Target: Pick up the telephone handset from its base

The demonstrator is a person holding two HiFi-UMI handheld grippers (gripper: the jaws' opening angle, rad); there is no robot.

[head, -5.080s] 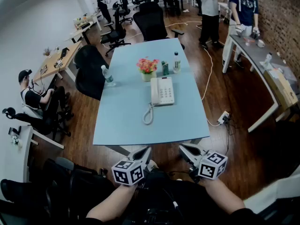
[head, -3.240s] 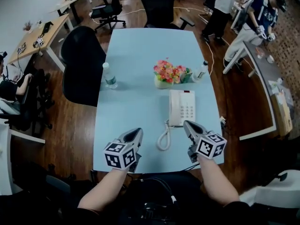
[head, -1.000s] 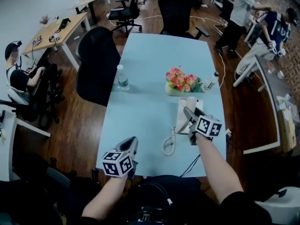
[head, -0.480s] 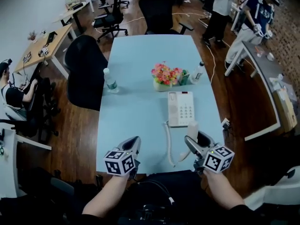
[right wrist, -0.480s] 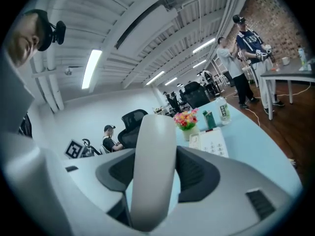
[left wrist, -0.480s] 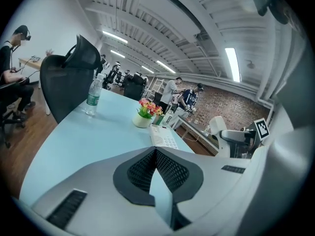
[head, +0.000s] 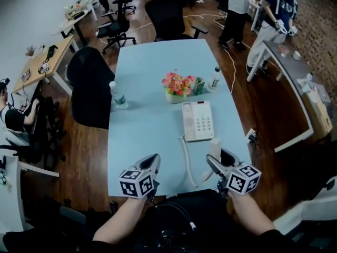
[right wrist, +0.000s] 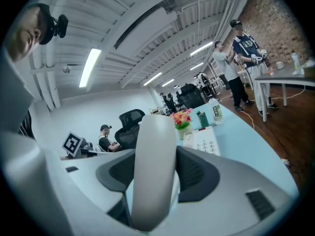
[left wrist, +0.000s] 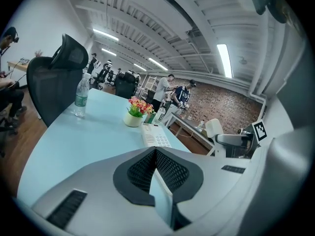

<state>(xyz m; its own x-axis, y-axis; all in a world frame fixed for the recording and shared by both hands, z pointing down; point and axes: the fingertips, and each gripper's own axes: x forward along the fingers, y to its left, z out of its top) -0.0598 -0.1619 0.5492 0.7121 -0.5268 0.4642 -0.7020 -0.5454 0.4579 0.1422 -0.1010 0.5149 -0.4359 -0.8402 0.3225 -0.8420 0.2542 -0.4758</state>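
Telephone handset [head: 214, 147] stands upright, clamped between the right tongs [head: 216, 157] at the lower right of the head view. It is held apart from its base [head: 197, 121], which lies near frame centre on the pale blue bench [head: 142, 88]. A cord [head: 186, 162] runs between them. The left tongs [head: 153, 158], at lower left, are clenched together on nothing.

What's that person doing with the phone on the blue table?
A person holds a two-jaw gripper in each hand. The right gripper is clamped on the white plastic telephone handset. The handset is off its white push-button base and held near the front edge of the light blue table, with its white cord trailing. The left gripper is shut and empty.
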